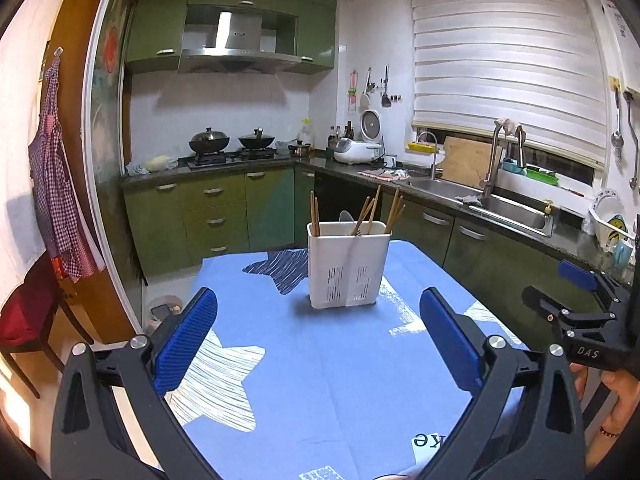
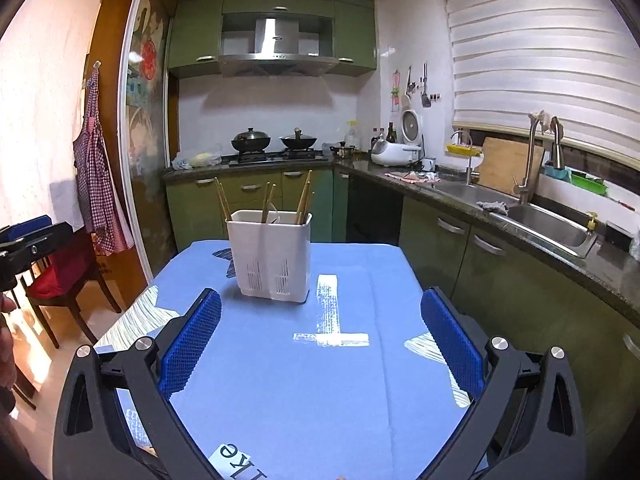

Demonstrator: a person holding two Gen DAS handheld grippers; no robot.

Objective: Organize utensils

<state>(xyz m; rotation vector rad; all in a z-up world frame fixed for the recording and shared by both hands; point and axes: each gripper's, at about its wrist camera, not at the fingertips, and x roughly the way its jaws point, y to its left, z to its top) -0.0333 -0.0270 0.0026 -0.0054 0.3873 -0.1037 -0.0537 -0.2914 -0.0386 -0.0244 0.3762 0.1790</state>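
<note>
I have both tools held back over the near end of the table (image 1: 340, 392), and neither has anything in it. The left gripper (image 1: 318, 344) has its fingers spread wide, blue pads well apart, with only tablecloth between them. The right gripper (image 2: 322, 346) is the same: fingers wide, nothing between the pads.

The white holder (image 1: 348, 264) stands upright on the cloth, towards the far end of the table, ahead of both grippers. Wooden chopsticks (image 1: 370, 216) lean in it at loose angles, some at the left side of the holder, more fanned towards its right. A pale spoon (image 1: 346, 217) seems to sit behind them, though I cannot make it out clearly. A divider runs down the middle of the holder, so I judge the job is to sort the sticks by compartment. No loose utensils show on the cloth around the holder.

To do this well, I would steady the holder with one gripper, since it looks light and could tip. With the other I would come in from above the holder, pick one stick near its top end, and close across it, not along it. Thin round sticks may roll between the pads, so I would close slowly and lift straight up, clear of the rim, before moving across.
</note>
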